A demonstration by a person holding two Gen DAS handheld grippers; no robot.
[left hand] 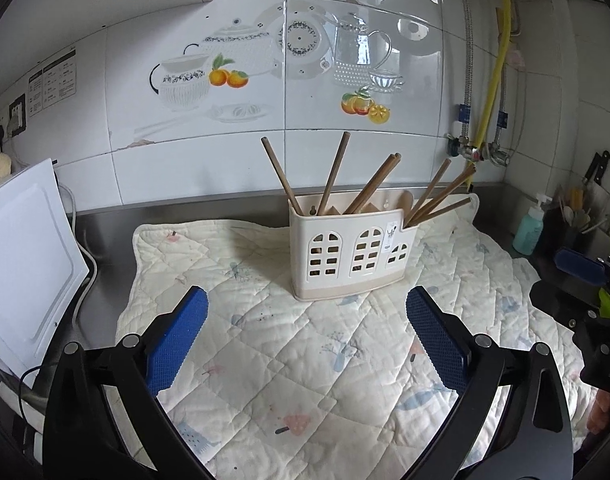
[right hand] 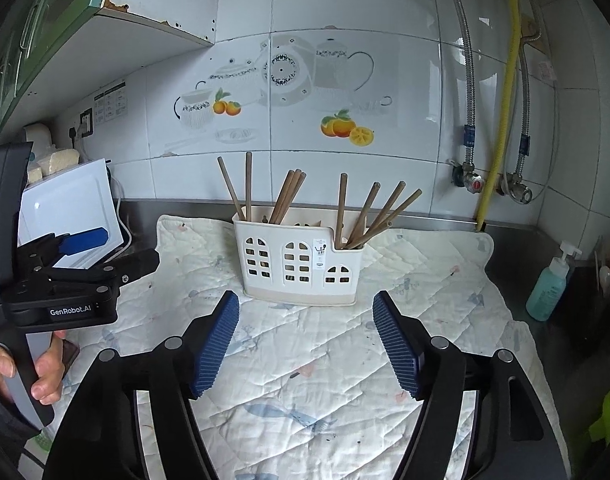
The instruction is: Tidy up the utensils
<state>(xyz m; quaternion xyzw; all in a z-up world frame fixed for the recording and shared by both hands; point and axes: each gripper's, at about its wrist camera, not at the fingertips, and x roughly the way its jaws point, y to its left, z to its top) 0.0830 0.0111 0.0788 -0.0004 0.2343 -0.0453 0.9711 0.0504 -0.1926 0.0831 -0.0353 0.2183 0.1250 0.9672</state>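
Observation:
A cream plastic utensil holder (left hand: 347, 258) with window-shaped cutouts stands on a quilted mat (left hand: 305, 360); it also shows in the right wrist view (right hand: 299, 266). Several brown wooden chopsticks (left hand: 337, 172) stand in its compartments, leaning apart (right hand: 289, 196). My left gripper (left hand: 307, 340) is open and empty, above the mat in front of the holder. My right gripper (right hand: 305, 340) is open and empty, also in front of the holder. The left gripper shows at the left of the right wrist view (right hand: 93, 256), the right one at the right edge of the left wrist view (left hand: 585, 276).
A white cutting board (left hand: 25, 256) leans at the left of the steel counter. A teal soap pump bottle (right hand: 551, 288) stands at the right, with a dark utensil pot (left hand: 573, 220) beyond it. Pipes and valves (right hand: 493, 184) run down the tiled back wall.

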